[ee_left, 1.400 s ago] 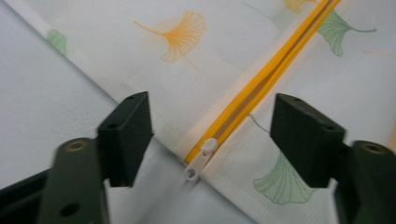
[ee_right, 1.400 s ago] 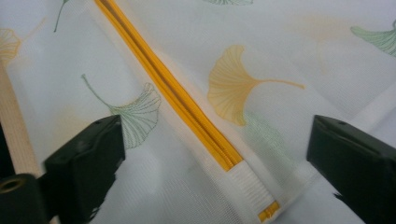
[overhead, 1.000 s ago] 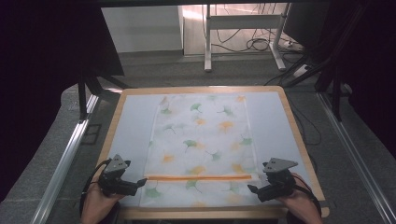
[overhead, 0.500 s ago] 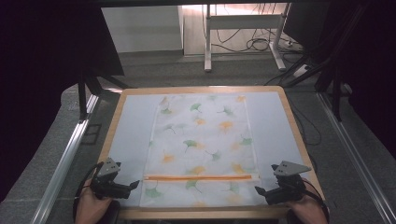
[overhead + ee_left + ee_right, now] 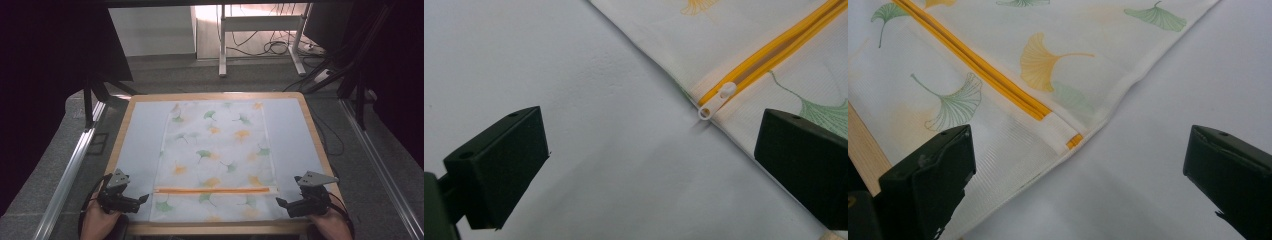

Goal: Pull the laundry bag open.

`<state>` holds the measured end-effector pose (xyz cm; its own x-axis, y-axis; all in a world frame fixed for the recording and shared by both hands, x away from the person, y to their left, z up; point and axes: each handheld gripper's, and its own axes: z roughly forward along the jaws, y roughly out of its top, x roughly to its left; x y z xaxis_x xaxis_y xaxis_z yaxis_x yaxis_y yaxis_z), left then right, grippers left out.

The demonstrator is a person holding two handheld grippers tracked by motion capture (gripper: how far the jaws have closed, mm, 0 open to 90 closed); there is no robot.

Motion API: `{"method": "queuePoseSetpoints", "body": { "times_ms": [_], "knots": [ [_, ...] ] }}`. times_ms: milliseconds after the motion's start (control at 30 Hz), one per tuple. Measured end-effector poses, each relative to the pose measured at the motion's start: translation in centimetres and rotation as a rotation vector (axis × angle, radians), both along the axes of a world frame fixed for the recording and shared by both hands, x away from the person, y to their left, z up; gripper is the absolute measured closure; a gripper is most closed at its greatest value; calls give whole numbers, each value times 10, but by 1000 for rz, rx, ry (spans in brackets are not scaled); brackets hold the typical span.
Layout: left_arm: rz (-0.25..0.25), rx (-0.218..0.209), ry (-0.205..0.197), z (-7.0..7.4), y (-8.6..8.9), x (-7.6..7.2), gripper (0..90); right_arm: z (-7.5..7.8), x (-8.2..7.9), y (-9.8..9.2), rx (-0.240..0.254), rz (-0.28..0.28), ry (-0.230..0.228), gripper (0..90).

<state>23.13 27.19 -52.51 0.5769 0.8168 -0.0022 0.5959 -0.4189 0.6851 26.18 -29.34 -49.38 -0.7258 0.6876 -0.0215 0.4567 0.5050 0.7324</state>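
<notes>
From the high view, a leaf-printed mesh bag (image 5: 216, 160) lies flat on the counter (image 5: 140, 135). The left hand-held gripper (image 5: 142, 199) and right hand-held gripper (image 5: 281, 202) sit just off its near corners.

In the left gripper view, the jaws stand apart, holding nothing, with the white zipper pull (image 5: 718, 100) between them.

In the right gripper view, the jaws are spread, the zipper's (image 5: 998, 77) end between them.

Between the left gripper (image 5: 142, 199) and the mesh bag (image 5: 215, 155) lies bare white mat (image 5: 137, 150), open for passage; the zipper pull (image 5: 716, 100) sits just ahead of its wide-apart jaws. Right gripper (image 5: 280, 202) has bare mat to its outer side, with the bag's corner ahead.
</notes>
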Motion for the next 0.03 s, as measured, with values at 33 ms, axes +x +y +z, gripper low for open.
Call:
{"method": "queuePoseSetpoints", "body": {
  "times_ms": [33],
  "knots": [
    [0,1,3,0,0,0,4,0,0,0,1,-2,4,5]
  ]
}}
